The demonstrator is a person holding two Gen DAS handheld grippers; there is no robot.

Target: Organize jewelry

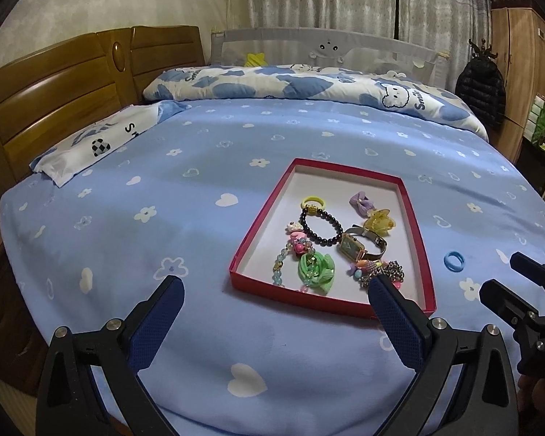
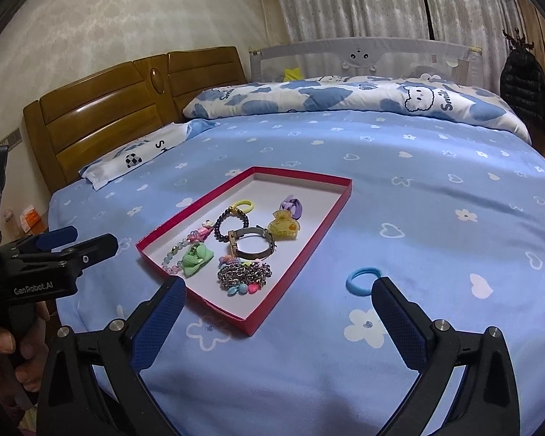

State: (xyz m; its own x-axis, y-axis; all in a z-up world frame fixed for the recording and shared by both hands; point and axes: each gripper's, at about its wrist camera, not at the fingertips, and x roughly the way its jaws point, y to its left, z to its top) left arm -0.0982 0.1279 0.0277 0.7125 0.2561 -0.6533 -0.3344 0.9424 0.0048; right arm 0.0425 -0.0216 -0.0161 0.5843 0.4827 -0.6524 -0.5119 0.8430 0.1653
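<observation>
Tray: red-rimmed, holding jewelry.
Blue ring: on bedsheet, right of tray.
Left gripper: jaws apart, empty.
Right gripper: jaws apart, empty.

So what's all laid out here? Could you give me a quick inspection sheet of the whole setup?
Surface: bed sheet, light blue with white hearts and flowers.
Job's things: red tray holding a bead bracelet, watch, yellow clip, green bow and chain; blue ring lies outside it on the sheet.
Clutter: nothing seen.
Claws: left claw and right claw both open, empty.
Cables: nothing seen.
Surroundings: wooden headboard, rolled quilt, curtains.
</observation>
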